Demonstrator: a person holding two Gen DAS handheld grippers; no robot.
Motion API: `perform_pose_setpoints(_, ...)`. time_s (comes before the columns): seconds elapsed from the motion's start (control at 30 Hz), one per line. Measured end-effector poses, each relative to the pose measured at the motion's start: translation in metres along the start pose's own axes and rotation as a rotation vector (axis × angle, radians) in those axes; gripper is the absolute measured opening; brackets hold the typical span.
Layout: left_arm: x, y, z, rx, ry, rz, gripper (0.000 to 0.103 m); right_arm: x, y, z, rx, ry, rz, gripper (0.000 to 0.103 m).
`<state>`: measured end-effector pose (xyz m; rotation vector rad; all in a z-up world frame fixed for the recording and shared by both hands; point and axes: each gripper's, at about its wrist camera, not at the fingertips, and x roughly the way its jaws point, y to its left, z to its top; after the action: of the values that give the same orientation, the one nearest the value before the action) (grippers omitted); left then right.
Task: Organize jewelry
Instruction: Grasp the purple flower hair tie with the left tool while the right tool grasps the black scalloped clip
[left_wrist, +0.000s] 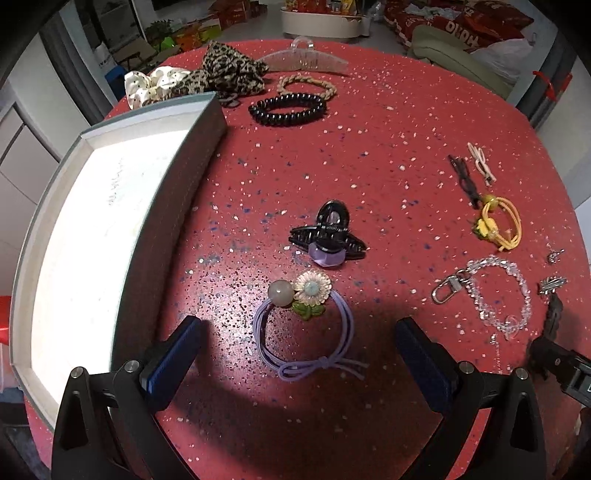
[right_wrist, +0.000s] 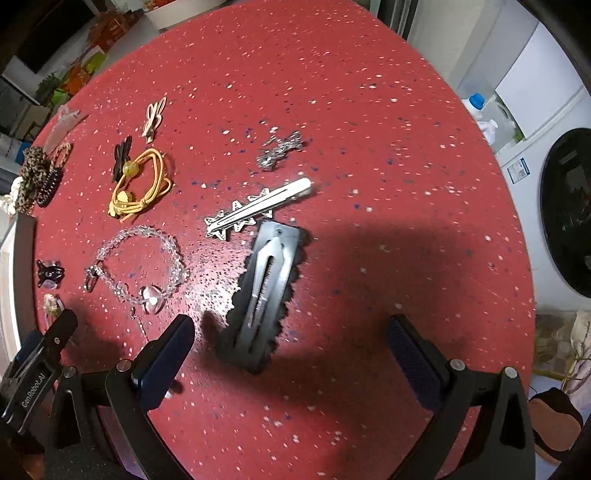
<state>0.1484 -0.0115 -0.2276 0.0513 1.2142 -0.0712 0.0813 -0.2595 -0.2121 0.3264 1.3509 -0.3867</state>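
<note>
Beside the box (left_wrist: 122, 206): purple hair tie (left_wrist: 304, 332), between the spread fingers of the left gripper (left_wrist: 297, 350). Further from the box: black hair clip (right_wrist: 264, 291), right gripper (right_wrist: 291, 350) likewise spread, holding nothing.

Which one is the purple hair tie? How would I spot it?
Start at the open box on the red table. Beside it, just ahead of the left gripper, lies the purple hair tie. Only it has a daisy and a grey bead.

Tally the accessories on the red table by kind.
Elastic hair ties (purple flower, yellow, beige braided, black spiral): 4
Scrunchies (leopard, white dotted): 2
Claw clips (clear, black): 2
Flat clips (pink, black bow, silver star, black scalloped): 4
Clear bead chain: 1
Sparkly silver piece: 1
Total: 14
</note>
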Motion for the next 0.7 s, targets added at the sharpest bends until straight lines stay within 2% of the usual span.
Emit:
perform_pose_setpoints(0.2,0.001,-0.001,-0.001,-0.001,-0.018,-0.001,0.102,0.001,0.015,-0.002,-0.038,-0.028,-0.045,0.102)
perform_pose_setpoints(0.27,-0.004,-0.005,-0.003,0.014,-0.026,-0.009,0.094,-0.002,0.022,-0.005,-0.052,-0.035,-0.040,0.098)
perform_pose_setpoints(0.33,-0.009,-0.010,-0.004,0.043,-0.033,-0.022,0.075,-0.007,0.027,-0.009,-0.071,-0.045,-0.035,0.091)
perform_pose_setpoints(0.37,-0.011,-0.012,-0.004,0.053,-0.034,-0.025,0.069,-0.010,0.028,-0.010,-0.078,-0.050,-0.034,0.083)
perform_pose_setpoints(0.43,-0.015,-0.016,-0.005,0.073,-0.035,-0.036,0.042,-0.016,0.030,-0.014,-0.090,-0.061,-0.027,0.069)
perform_pose_setpoints(0.47,-0.016,-0.017,-0.005,0.078,-0.033,-0.037,0.036,-0.017,0.030,-0.016,-0.096,-0.066,-0.027,0.056)
perform_pose_setpoints(0.5,-0.016,-0.019,-0.005,0.079,-0.026,-0.040,0.023,-0.018,0.031,-0.017,-0.101,-0.068,-0.022,0.040)
perform_pose_setpoints(0.53,-0.017,-0.018,-0.005,0.076,-0.020,-0.046,0.010,-0.020,0.031,-0.018,-0.106,-0.069,-0.017,0.034)
perform_pose_setpoints(0.57,-0.018,-0.017,-0.005,0.069,-0.009,-0.065,0.005,-0.021,0.031,-0.018,-0.104,-0.064,-0.005,0.034)
perform_pose_setpoints(0.7,-0.029,-0.019,-0.010,0.066,-0.002,-0.111,0.005,-0.028,0.021,-0.021,-0.096,-0.075,0.052,0.031)
